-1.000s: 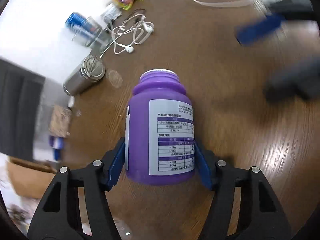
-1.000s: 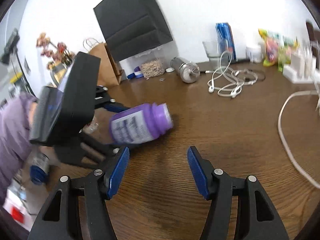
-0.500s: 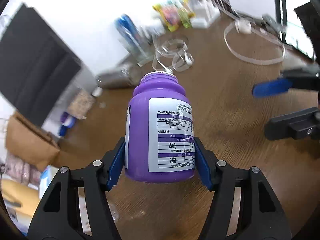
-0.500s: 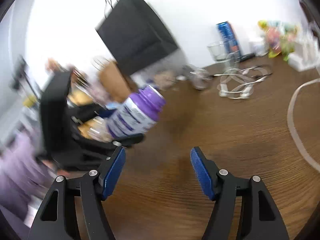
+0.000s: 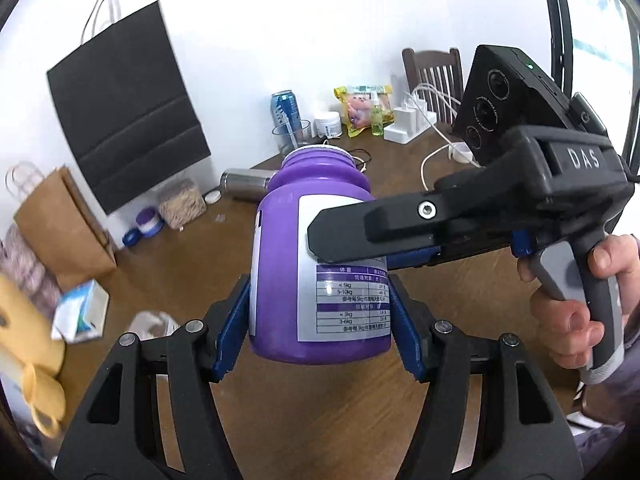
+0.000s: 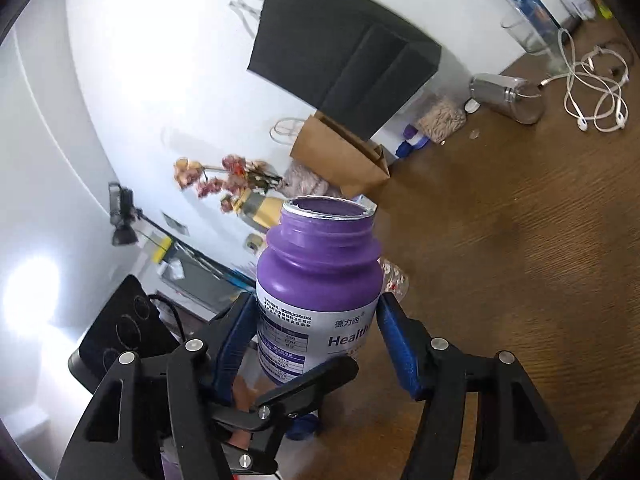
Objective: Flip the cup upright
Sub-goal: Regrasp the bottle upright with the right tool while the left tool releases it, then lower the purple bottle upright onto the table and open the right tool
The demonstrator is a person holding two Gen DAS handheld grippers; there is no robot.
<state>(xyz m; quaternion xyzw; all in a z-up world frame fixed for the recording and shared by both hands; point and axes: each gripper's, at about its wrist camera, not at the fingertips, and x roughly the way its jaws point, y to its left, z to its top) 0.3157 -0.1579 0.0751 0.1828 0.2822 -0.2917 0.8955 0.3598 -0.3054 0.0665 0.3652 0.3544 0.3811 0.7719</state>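
The left tool (image 5: 320, 320) grips the bottle (image 5: 316, 264) at its base, mouth up. The right tool (image 6: 316, 344) brackets its shoulder; whether it is clenched, I cannot tell.

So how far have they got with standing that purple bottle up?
Mostly done, it seems: the purple bottle is off the table, its open mouth pointing up. In hand: the left gripper clamps its base, while the right gripper straddles its middle, contact unclear. Left: set it down standing and let go.
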